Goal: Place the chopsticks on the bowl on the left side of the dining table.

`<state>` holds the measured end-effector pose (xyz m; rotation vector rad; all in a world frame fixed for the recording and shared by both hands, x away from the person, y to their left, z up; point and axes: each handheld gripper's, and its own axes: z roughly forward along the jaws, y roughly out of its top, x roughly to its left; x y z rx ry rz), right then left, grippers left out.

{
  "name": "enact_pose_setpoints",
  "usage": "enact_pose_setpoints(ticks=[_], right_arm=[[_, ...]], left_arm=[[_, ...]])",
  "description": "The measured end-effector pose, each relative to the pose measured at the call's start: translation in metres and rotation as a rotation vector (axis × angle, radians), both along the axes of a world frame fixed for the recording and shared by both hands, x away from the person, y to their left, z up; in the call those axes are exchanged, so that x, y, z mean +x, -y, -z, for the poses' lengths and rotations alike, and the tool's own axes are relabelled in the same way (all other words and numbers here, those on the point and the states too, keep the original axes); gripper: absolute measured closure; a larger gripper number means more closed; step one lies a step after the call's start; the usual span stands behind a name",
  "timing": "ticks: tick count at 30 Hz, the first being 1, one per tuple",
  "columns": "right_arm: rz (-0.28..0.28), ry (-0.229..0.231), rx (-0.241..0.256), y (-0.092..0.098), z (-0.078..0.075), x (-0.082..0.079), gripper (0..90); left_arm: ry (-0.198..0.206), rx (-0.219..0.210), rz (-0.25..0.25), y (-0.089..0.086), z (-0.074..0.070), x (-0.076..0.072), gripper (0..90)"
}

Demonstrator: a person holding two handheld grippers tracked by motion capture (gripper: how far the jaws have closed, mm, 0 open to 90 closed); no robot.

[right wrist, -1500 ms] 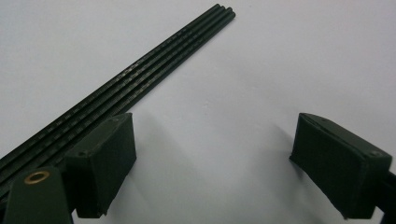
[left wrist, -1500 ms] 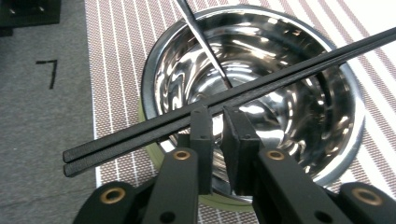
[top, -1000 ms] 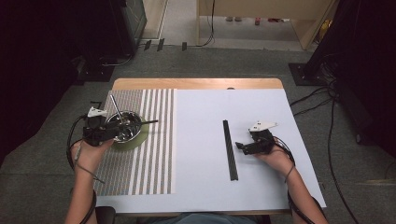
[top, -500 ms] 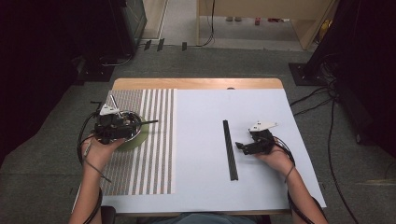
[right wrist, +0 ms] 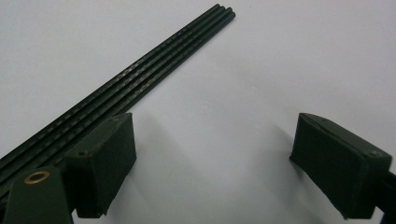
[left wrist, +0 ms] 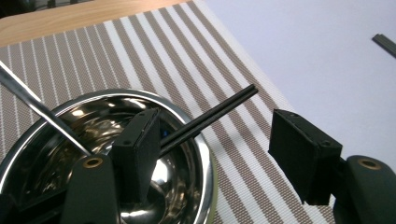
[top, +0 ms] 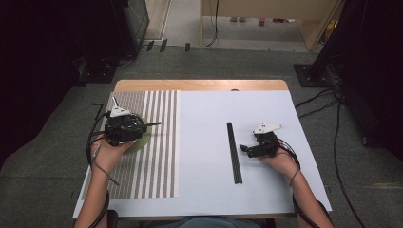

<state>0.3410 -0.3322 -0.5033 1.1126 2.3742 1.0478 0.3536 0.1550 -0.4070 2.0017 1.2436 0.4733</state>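
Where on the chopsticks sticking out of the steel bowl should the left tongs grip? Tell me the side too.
Probably the bare stretch of the black chopsticks just past the steel bowl's rim, over the striped placemat. They lean out over the rim, so bring the open left tongs in from above, one jaw on each side of the pair.

black fingers (right wrist: pixel 102 163), brass screws, grey plates

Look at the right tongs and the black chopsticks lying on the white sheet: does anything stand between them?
Nothing visible does. The right tongs stand open just beside the black chopsticks, which lie on the bare white sheet. One jaw sits almost against them, with no other item in the gap.
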Motion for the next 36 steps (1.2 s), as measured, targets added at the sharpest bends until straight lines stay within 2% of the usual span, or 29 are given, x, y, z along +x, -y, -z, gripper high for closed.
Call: enact_pose_setpoints(ticks=[7,19,29,36], right_arm=[[-0.002,-0.002,0.001,0.000,0.000,0.000,13.3],[0.000,-0.003,0.002,0.000,0.000,0.000,13.4],[0.000,-0.001,0.000,0.000,0.000,0.000,13.3],[0.000,0.000,0.000,0.000,0.000,0.000,13.4]], left_arm=[[-0.011,-0.011,0.033,0.014,-0.001,-0.001,33.2],[-0.002,0.013,0.106,0.048,0.000,0.000,32.6],[0.006,0.007,0.154,0.068,-0.001,-0.003,31.5],[0.005,0.020,0.184,0.079,0.001,-0.004,31.2]])
